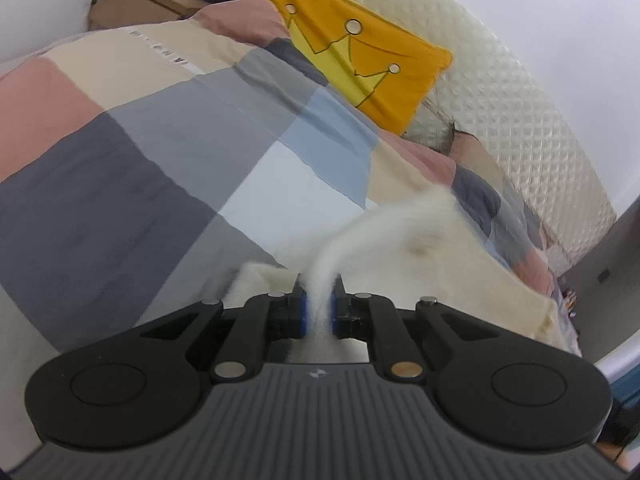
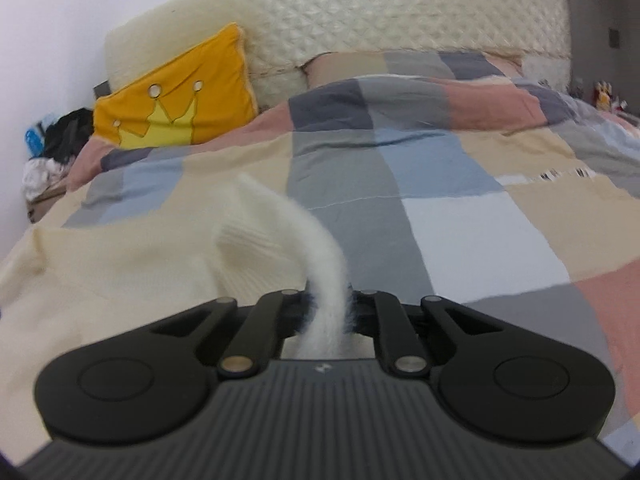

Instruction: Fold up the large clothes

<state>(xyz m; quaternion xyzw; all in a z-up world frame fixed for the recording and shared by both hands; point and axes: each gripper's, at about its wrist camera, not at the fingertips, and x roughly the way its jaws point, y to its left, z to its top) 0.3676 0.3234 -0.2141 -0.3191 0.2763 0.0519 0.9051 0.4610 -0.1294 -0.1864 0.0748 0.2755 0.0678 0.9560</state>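
Left wrist view: left gripper [image 1: 319, 312], jaws drawn in tight on a pinched edge of the cream sweater [image 1: 440, 264]; fuzzy knit rises in a ridge between the blue pads [image 1: 305, 312]. Remainder of the sweater lies flat to the right on the patchwork quilt [image 1: 160, 160]. Orange crown pillow [image 1: 360, 52] and quilted headboard [image 1: 500, 92] stand beyond, well apart from the work.

Right wrist view: right gripper [image 2: 326, 312], jaws likewise nipped shut on a strip of the same sweater [image 2: 100, 272], which curls up from the fingers and away to the left, where the body of the garment spreads over the quilt [image 2: 460, 220]. Pillow [image 2: 176, 100] leans at the headboard [image 2: 360, 12]; a heap of dark and white laundry [image 2: 52, 152] sits at the far left edge.

Step in hand, by judgement: both corners gripped, edge just leaving the bed, fold barely begun.

Next move calls for: both hands rising together, equal tension across the edge, then carrying it over the flat body; loose knit may slip or stretch if one side leads.
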